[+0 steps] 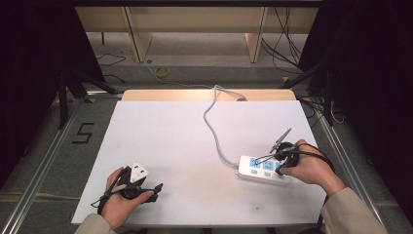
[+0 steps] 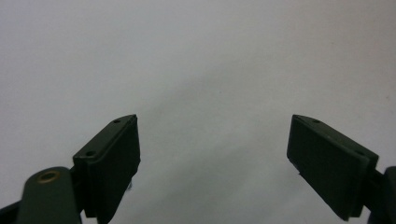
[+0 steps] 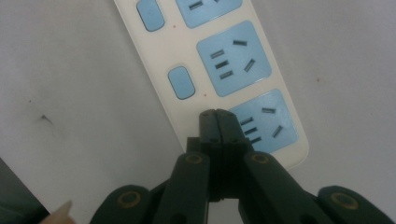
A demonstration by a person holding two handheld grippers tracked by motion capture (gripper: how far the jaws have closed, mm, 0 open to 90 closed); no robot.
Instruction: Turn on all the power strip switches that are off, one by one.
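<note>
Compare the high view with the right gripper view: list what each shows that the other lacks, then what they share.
High view alone: the left gripper, jaws apart, over bare table near the front edge; the strip's grey cord running to the far edge; the floor beyond.

Right gripper view alone: the socket slots and a blue switch button up close, with the jaws pressed together over the strip's end.

Shared: the white power strip, the right gripper and the white table.

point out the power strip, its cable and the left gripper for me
power strip (image 1: pixel 265 170): high view, on its white casing below the blue sockets.
cable (image 1: pixel 210 124): high view, mid-run across the table.
left gripper (image 2: pixel 214 161): left gripper view, midway between its open fingertips.
</note>
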